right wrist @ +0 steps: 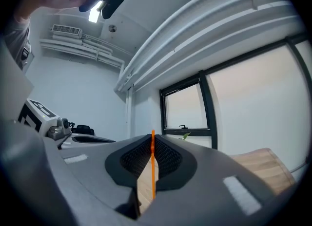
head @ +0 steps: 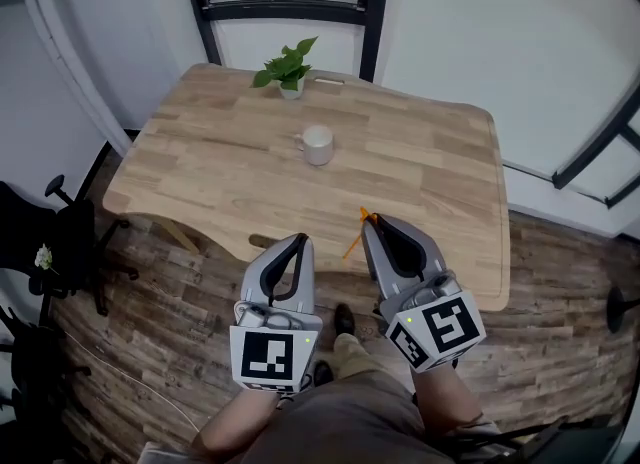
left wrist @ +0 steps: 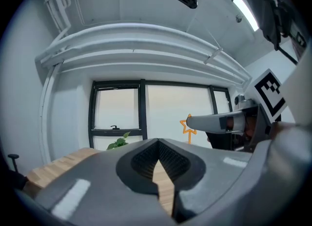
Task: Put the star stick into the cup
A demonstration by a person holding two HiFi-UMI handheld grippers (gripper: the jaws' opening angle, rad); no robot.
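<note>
Two tongs: right tongs [head: 368,222] pinched star stick [head: 353,244] by shaft; left tongs [head: 300,242] pressed together, empty. Stick seemed light, thin, bendy.

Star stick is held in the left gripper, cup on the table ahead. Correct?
Wrong gripper. The star stick is clamped in the right gripper, as the right gripper view shows; the left gripper is shut on nothing. The cup is on the table ahead.
</note>
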